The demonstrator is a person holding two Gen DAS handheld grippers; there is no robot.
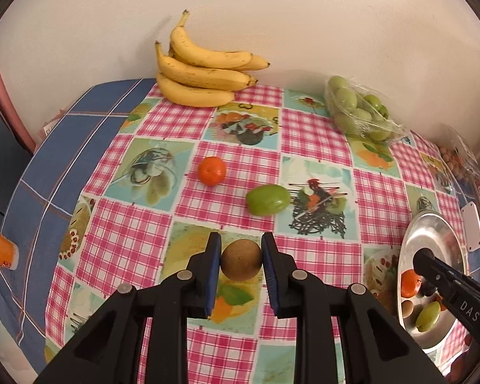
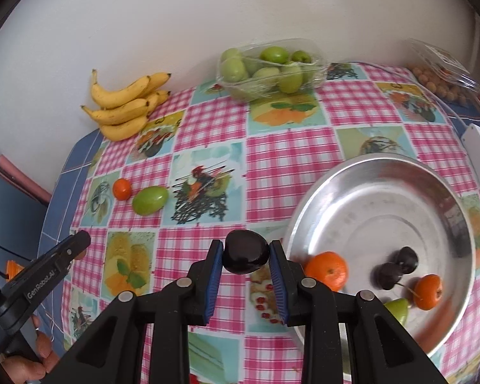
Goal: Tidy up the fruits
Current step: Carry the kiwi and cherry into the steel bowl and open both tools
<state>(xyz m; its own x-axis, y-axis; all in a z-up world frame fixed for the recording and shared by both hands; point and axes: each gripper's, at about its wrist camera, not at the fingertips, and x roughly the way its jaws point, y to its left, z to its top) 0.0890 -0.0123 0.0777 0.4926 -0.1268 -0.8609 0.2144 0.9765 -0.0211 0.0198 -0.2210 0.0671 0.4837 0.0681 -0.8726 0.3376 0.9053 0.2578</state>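
Risk, left: the round brown fruit [image 1: 241, 263], a kiwi I would guess, is pinched only at its sides; it could roll out over the table [image 1: 320, 134].
Risk, right: the glossy dark plum [image 2: 245, 251] may slip short of the metal bowl [image 2: 361, 172].
Left gripper [image 1: 241, 256]: jaws clenched on the brown fruit.
Right gripper [image 2: 245, 257]: jaws clamped narrowly on the plum, beside the bowl's rim.

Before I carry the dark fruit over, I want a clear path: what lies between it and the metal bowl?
Nothing: in the right wrist view only bare checked tablecloth separates the dark fruit from the metal bowl rim.
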